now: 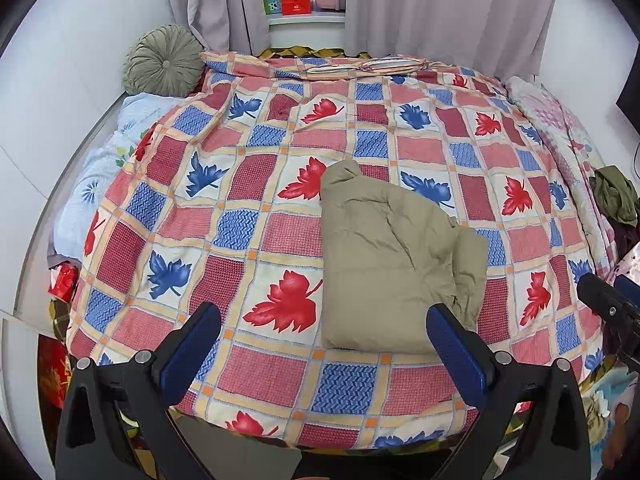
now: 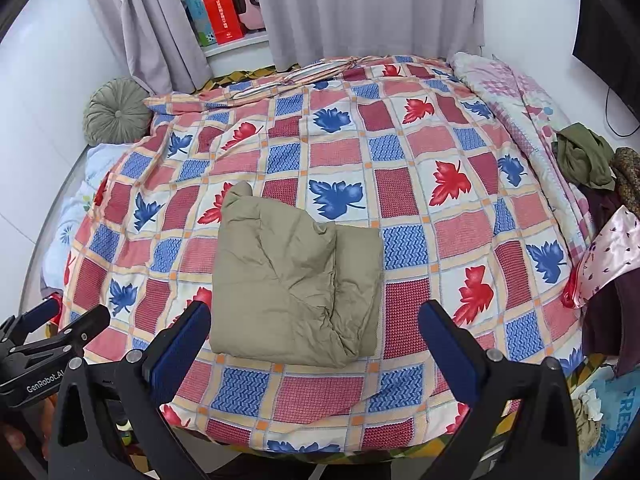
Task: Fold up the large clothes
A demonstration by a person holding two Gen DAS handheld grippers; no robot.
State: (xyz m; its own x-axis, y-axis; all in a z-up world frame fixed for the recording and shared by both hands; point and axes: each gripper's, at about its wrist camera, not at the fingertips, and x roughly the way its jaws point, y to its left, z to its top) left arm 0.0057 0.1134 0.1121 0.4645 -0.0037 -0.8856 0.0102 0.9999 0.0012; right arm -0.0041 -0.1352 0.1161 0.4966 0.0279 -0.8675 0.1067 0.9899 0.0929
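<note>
Around your khaki garment (image 1: 394, 264) the bed is mostly bare quilt (image 1: 280, 140): a checked cover with red and blue leaves, wrinkled toward its far left. At the far left corner one round grey-green cushion (image 1: 164, 62) leans by the curtain (image 1: 440, 8), with a pale blue flowered pillow (image 1: 104, 168) just in front of it. Along the right edge you have a pink patterned blanket (image 2: 516, 96), then a loose heap: one olive garment (image 2: 580, 156), a dark maroon one (image 2: 604, 208) and a shiny pink satin piece (image 2: 608, 256). Behind the curtain gap, one red box (image 2: 224, 16) stands on a ledge. Nothing lies between either gripper and the khaki garment.

You have one folded garment on the quilt, and two grippers. It sits in the near half of the bed, close to the front edge, folded into a thick rough rectangle. Its long axis runs from the near edge away toward the far end of the bed, leaning slightly left; one corner sticks up as a small peak at the far left end, and a bunched fold runs down its right side.

Your left gripper (image 1: 322, 344) hovers over the near edge with its jaws spread wide and empty, its right finger overlapping the garment's near right corner in view; I cannot tell whether it touches. Your right gripper (image 2: 314, 340) is likewise wide apart, empty, straddling the garment's near edge.
</note>
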